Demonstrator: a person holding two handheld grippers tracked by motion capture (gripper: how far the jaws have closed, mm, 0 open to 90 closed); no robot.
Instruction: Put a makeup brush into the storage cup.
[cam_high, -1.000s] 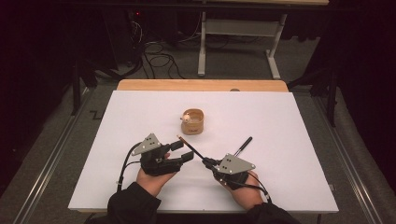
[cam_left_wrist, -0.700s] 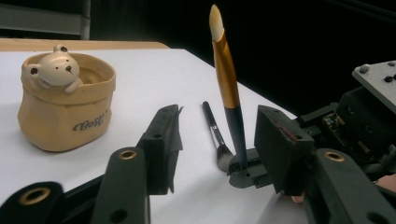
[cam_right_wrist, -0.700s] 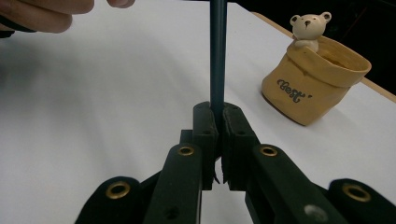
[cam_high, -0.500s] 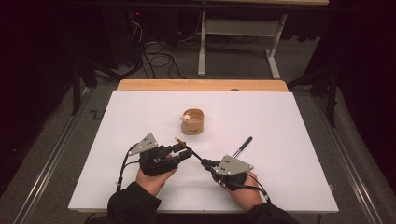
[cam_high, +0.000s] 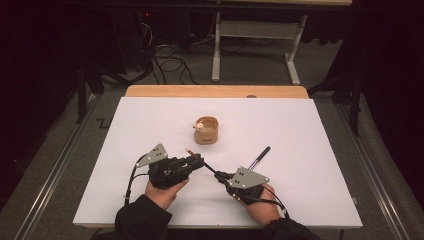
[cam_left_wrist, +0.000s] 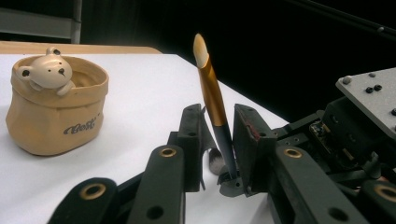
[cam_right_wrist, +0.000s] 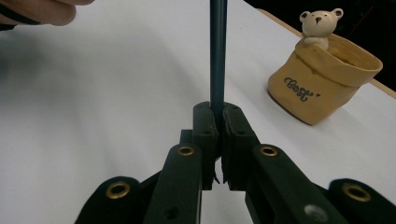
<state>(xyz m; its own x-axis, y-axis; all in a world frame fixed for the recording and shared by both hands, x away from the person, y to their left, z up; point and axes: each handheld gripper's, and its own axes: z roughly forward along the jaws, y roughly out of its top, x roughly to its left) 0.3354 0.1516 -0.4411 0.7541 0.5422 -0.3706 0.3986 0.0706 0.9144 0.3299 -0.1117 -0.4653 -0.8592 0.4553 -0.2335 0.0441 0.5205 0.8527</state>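
A slim brush (cam_high: 192, 152) with a dark handle, gold ferrule and cream tip (cam_left_wrist: 211, 88) spans the gap between both grippers near the table's front. My right gripper (cam_high: 220, 176) is shut on its dark handle (cam_right_wrist: 218, 56), jaws (cam_right_wrist: 218, 107) pinched tight on the shaft. The left gripper (cam_high: 197, 162) has the brush between its jaws (cam_left_wrist: 217, 109), which have just been closing. The handle rests against one jaw, and a gap still shows on the other side. A tan bag-shaped pot with a bear figure (cam_high: 207, 131) (cam_left_wrist: 51, 116) (cam_right_wrist: 322, 84) stands just beyond the grippers.
A second dark brush (cam_high: 260, 157) lies on the white table top (cam_high: 310, 150) to the right of the grippers. A wooden strip (cam_high: 215, 91) runs along the far edge. The left hand (cam_right_wrist: 37, 9) shows at the top of the right gripper view.
The left gripper's jaws have narrowed around the brush. Both hands and the pot have kept their places.
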